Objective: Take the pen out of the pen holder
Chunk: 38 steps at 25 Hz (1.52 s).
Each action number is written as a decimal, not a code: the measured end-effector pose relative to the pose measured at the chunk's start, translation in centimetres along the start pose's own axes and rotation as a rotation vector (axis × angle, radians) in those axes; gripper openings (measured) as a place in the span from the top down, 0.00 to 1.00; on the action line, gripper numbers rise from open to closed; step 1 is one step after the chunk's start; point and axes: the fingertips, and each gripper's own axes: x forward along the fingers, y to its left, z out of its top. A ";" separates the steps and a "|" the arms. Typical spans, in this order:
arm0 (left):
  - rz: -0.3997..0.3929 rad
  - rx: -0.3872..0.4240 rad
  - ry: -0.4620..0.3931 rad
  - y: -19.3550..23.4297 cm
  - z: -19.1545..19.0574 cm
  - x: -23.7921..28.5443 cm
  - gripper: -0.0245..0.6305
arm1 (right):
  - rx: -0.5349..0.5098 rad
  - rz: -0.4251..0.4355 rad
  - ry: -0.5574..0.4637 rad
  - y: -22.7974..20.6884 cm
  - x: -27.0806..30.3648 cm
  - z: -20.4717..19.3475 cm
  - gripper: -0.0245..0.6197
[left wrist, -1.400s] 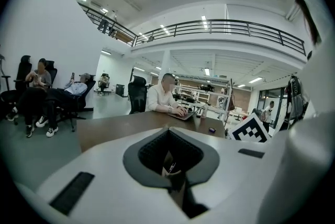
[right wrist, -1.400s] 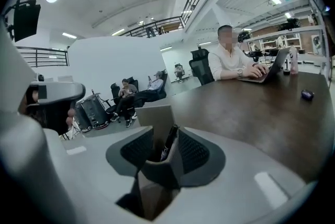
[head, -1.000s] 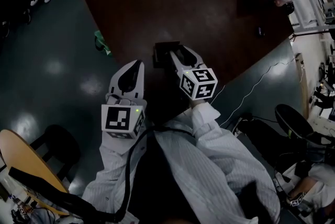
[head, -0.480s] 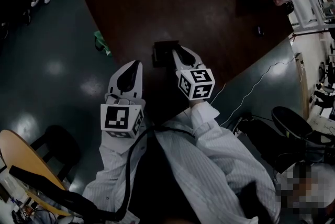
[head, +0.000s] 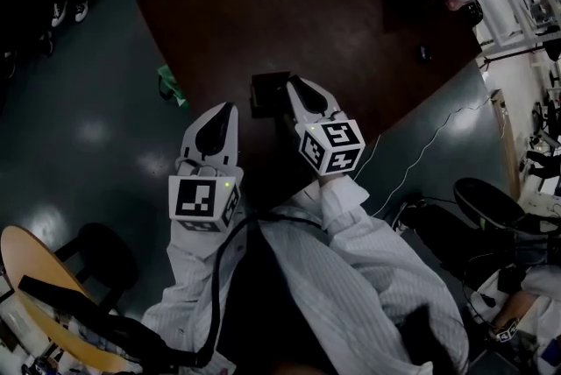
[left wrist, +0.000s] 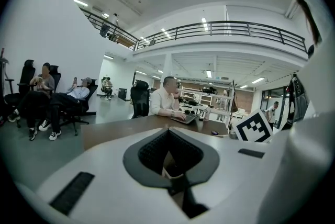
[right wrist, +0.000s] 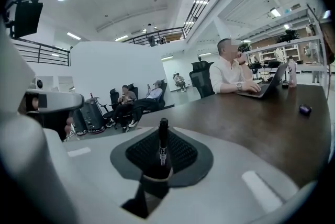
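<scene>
Pulling-out step in hand, by the look of it. Right hand-held gripper (head: pixel 300 95) poised just over the black pen holder (head: pixel 263 89) near the front edge of the dark brown table (head: pixel 351 23), jaws closing around a black pen (right wrist: pixel 163 140), pads drawn in to the barrel, top end poking up past the tips. Pen upright between those jaws, lower part hidden behind them, so no telling whether clear of the holder; probably not wholly out. Next move, as a judgement: straight lift along the pen's own line, grip firm enough to stop any sliding, no sideways pull against the holder's rim, a light holder otherwise likely to tip or come along. Left hand-held gripper (head: pixel 216 130) apart to the left, near the table's edge, jaws clenched on nothing, touching nothing, free to steady the holder if needed
</scene>
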 end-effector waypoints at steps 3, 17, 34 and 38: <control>-0.015 0.013 -0.022 -0.9 1.1 -0.2 0.96 | -0.008 0.025 -0.050 1.1 -1.3 2.2 0.89; -0.074 0.073 -0.111 -5.1 5.0 -0.6 0.96 | -0.111 0.162 -0.236 7.6 -9.3 9.9 0.89; -0.102 0.100 -0.144 -6.1 5.9 -1.2 0.96 | -0.106 0.171 -0.244 8.4 -10.2 9.5 0.89; -0.098 0.098 -0.144 -5.7 5.9 -0.9 0.96 | -0.110 0.170 -0.238 8.3 -9.8 9.4 0.89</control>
